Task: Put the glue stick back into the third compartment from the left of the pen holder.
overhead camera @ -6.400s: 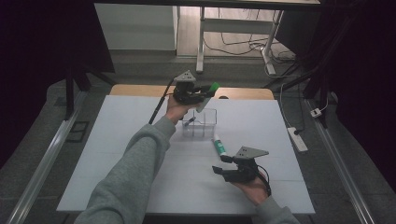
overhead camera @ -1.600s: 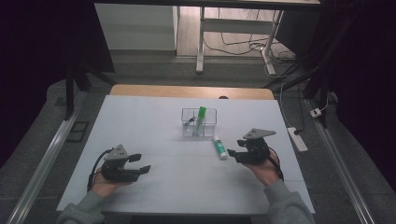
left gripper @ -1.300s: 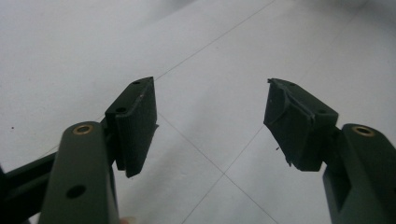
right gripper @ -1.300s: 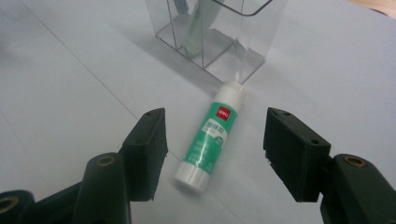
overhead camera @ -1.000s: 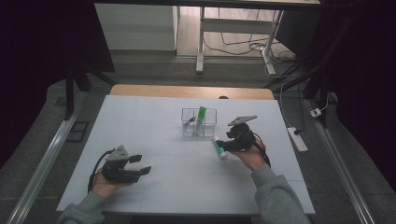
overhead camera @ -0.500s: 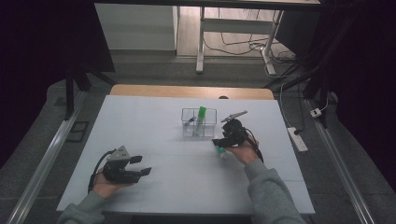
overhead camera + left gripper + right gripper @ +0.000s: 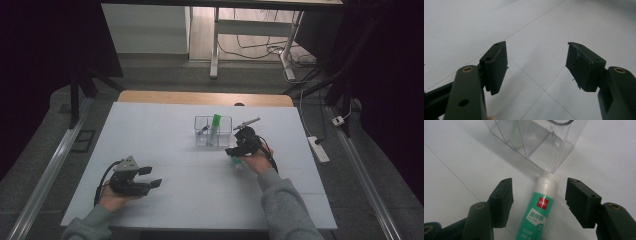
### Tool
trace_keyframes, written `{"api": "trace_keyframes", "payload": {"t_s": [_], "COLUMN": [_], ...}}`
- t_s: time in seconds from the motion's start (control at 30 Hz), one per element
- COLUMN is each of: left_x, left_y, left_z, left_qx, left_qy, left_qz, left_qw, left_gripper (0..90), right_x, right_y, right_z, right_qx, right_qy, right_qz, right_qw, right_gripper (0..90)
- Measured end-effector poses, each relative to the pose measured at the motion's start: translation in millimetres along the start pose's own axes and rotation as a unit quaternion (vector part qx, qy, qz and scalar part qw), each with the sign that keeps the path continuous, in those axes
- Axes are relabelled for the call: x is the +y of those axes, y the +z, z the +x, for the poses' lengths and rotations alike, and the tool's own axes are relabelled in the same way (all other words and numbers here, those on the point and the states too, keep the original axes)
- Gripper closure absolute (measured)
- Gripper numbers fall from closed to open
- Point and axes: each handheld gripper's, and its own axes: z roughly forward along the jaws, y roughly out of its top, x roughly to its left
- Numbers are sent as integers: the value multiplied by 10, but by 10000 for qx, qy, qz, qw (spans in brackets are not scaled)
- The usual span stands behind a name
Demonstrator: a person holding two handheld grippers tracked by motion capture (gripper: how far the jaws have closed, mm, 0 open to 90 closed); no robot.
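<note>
A green and white glue stick point(image 7: 540, 210) lies flat on the white table, its white cap end touching a corner of the clear plastic organiser box point(image 7: 536, 142). My right gripper point(image 7: 539, 197) is open, with one jaw on each side of the stick and a gap to both pads. From above, that gripper point(image 7: 239, 151) sits just right of the box point(image 7: 213, 131), over the glue stick point(image 7: 236, 162). A second green glue stick point(image 7: 215, 127) stands upright inside the box. My left gripper point(image 7: 149, 177) rests open near the table's front left, and its view point(image 7: 536, 67) has bare table between the jaws.
The white table point(image 7: 165, 125) has a wooden strip along its far edge. A small dark item point(image 7: 201, 131) lies in the box's left compartment. A power strip point(image 7: 318, 148) lies on the floor to the right, and metal rails run along both sides.
My right gripper has moved left and slightly down, from right of the glue stick to over it. The left gripper has stayed in place.
</note>
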Motion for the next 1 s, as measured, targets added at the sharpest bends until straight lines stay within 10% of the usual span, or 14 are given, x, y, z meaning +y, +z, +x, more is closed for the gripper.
{"api": "trace_keyframes", "payload": {"t_s": [1.0], "left_x": [-21], "left_y": [1], "left_z": [26], "left_qx": [36], "left_qy": [-3], "left_qz": [22], "left_qw": [10000], "left_gripper": [334], "right_x": [-12], "right_y": [212], "right_z": [-14], "right_qx": [-240], "right_qy": [413], "right_qz": [515], "right_qw": [9975], "right_gripper": [642]}}
